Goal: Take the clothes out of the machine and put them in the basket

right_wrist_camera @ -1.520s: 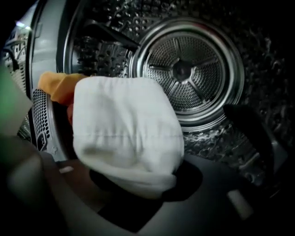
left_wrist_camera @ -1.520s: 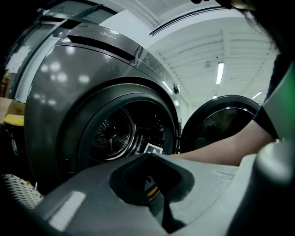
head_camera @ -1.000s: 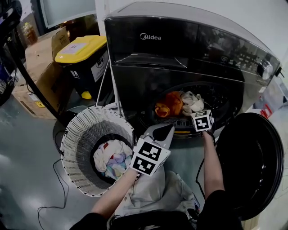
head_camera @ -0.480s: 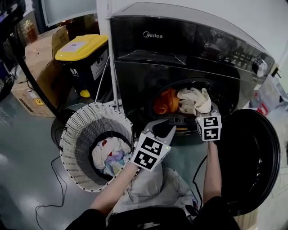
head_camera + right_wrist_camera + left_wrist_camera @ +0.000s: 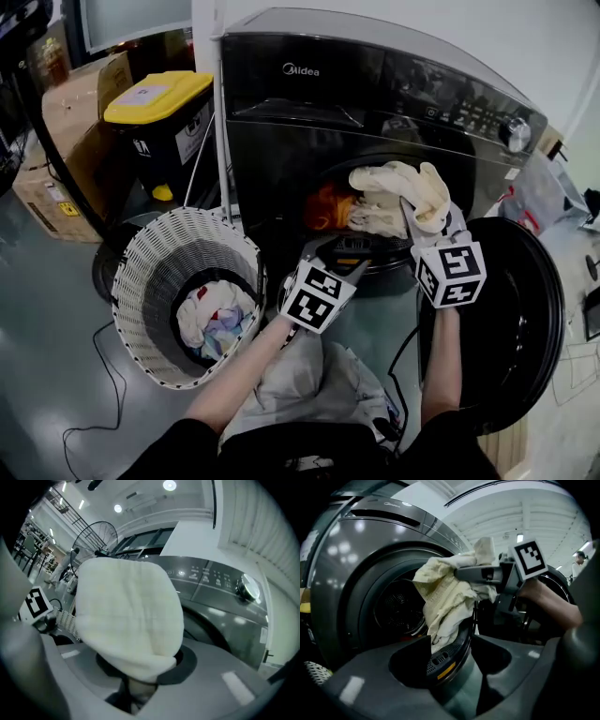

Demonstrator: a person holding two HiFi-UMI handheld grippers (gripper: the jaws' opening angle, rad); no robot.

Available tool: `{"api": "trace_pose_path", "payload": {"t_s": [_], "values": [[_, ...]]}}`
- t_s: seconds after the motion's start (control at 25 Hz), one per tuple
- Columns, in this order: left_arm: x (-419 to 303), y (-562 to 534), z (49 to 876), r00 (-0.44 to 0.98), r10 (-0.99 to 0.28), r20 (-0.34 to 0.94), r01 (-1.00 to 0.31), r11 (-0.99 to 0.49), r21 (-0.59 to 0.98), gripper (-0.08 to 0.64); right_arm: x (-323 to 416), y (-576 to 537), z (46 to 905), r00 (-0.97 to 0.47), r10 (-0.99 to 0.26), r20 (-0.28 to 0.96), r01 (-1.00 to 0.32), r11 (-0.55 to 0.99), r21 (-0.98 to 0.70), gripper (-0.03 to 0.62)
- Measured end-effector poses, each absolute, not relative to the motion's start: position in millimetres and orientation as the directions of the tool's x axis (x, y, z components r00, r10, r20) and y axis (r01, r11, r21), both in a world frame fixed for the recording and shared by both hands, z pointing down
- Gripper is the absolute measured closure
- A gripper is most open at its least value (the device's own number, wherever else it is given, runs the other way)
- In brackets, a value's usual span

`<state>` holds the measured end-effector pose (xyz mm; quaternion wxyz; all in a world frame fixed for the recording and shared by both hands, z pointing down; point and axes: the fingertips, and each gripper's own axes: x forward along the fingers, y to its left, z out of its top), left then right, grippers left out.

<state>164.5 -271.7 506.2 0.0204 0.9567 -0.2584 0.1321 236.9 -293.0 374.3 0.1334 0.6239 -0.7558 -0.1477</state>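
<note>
The dark front-loading machine [image 5: 309, 112] stands with its round door [image 5: 511, 328] swung open to the right. My right gripper [image 5: 414, 214] is shut on a cream cloth [image 5: 392, 192], held just outside the drum mouth; the same cloth [image 5: 129, 616] fills the right gripper view and hides the jaws. An orange garment [image 5: 325, 208] lies inside the drum. My left gripper [image 5: 343, 255] is open and holds nothing, low in front of the drum's lower rim; its view shows the cream cloth [image 5: 443, 597] hanging from the right gripper [image 5: 485, 573]. The white basket [image 5: 155, 258] at left holds pale clothes [image 5: 214, 319].
A black bin with a yellow lid [image 5: 155, 98] and cardboard boxes [image 5: 66, 131] stand left of the machine. A black cable [image 5: 103, 375] trails over the grey floor. Light fabric [image 5: 319, 384] lies below my arms. The control knob [image 5: 514, 134] is at the machine's top right.
My right gripper has drawn the cream cloth out of the drum, up and towards me. The left gripper stays low by the drum's rim.
</note>
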Motion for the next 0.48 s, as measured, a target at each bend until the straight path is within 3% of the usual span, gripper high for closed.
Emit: {"api": "trace_pose_path", "payload": {"t_s": [0.28, 0.48], "values": [[208, -297, 520, 0.824, -0.494, 0.278, -0.503, -0.863, -0.043, 0.223, 218, -261, 340, -0.235, -0.972, -0.014, -0.898, 0.211, 0.387, 0.454], [232, -325, 543, 0.758, -0.568, 0.322, -0.571, -0.816, -0.095, 0.195, 210, -245, 319, -0.280, -0.959, -0.032, -0.893, 0.249, 0.375, 0.454]]}}
